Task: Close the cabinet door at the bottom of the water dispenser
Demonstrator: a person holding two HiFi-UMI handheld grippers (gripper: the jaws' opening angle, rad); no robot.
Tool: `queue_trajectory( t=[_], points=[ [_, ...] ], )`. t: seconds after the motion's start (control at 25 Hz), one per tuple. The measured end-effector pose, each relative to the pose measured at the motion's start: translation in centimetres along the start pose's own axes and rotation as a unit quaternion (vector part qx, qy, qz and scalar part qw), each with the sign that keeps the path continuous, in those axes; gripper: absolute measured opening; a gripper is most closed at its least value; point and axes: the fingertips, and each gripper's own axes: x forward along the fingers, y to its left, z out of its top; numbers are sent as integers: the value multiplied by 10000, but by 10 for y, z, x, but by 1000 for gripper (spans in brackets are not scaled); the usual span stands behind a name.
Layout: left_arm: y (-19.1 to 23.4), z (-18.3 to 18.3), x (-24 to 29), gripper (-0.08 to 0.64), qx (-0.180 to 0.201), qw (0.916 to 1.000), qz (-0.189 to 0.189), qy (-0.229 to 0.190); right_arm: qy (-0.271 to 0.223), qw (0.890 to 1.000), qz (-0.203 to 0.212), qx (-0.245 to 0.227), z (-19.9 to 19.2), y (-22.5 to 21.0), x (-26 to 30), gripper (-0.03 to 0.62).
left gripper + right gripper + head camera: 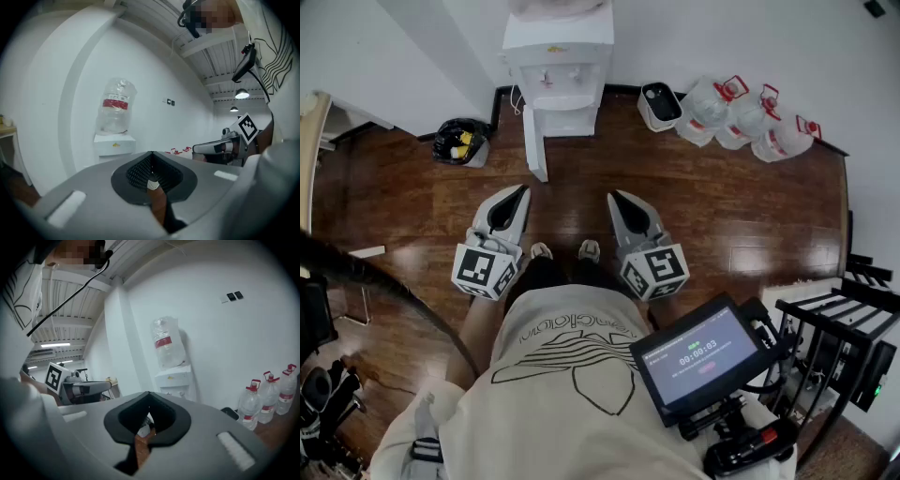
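Observation:
The white water dispenser (558, 66) stands against the far wall with a bottle on top. Its bottom cabinet door (535, 142) is swung open, edge-on toward me on the left side. My left gripper (522, 191) and right gripper (613, 198) are held side by side over the wooden floor, well short of the dispenser, both shut and empty. In the left gripper view the shut gripper (151, 153) points toward the dispenser (114, 143). The right gripper view likewise shows the shut gripper (149, 393) with the dispenser (174, 377) ahead.
A black rubbish bag (461, 141) lies left of the dispenser, a small white bin (661, 105) and several water jugs (741, 117) to its right. A black rack (853, 323) stands at the right, a table edge (311, 131) at the left.

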Motion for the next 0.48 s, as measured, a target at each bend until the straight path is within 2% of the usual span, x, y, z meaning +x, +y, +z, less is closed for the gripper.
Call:
queue_trajectory(
  t=[0.28,0.48],
  points=[
    [12,-57,14,20,-221,9988,19,446,352,9990,-27,-257,-13,-46,23,5],
    [25,-113,29,18,-543,9959,-91,713,655,9976,-108,-216,-55,-60,48,5]
  ],
)
